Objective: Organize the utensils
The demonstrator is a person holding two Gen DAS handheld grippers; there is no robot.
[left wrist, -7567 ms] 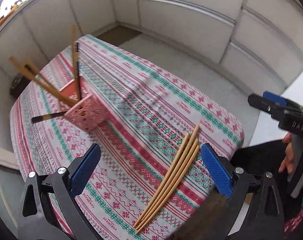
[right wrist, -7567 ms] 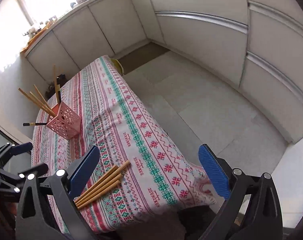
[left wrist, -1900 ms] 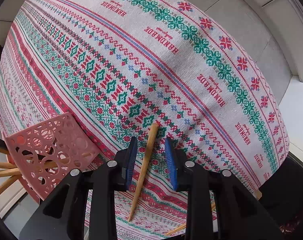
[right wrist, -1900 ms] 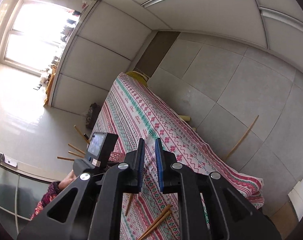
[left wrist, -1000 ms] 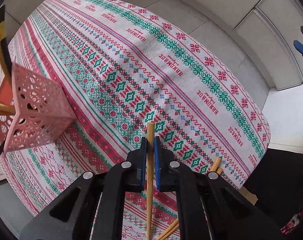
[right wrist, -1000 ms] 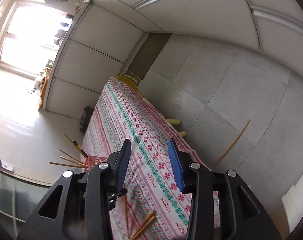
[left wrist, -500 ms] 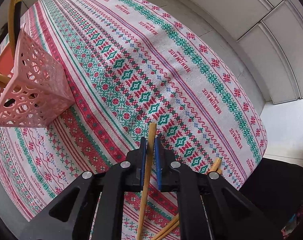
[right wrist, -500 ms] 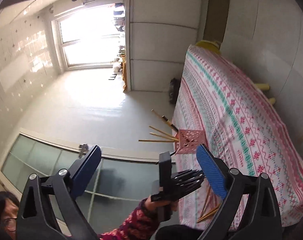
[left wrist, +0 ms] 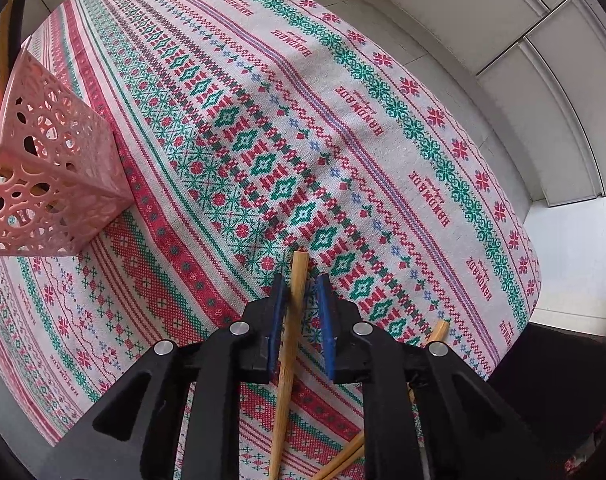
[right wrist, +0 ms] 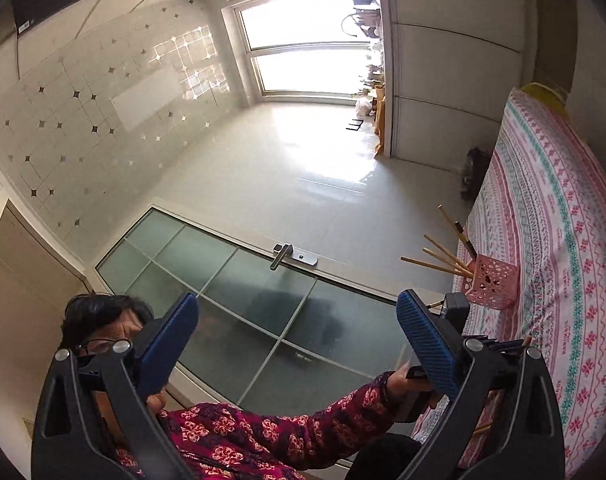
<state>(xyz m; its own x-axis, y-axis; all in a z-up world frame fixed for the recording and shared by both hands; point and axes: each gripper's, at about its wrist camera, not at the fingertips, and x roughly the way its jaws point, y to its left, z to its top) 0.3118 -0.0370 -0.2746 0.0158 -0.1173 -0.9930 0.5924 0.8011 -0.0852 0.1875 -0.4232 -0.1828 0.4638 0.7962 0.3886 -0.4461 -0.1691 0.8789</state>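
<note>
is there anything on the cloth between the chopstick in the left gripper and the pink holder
Nothing visible. Only bare patterned tablecloth lies between the chopstick, which sits between the opening jaws of the left gripper, and the pink holder at the left.

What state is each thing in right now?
Left gripper: jaws opening, chopstick between them.
Chopstick: tilted, leaning on the left pad.
Right gripper: jaws wide, nothing between them.
Pink holder: upright on the tablecloth, chopsticks inside.

One pink holder (left wrist: pixel 51 168), one patterned tablecloth (left wrist: pixel 343 128).
</note>
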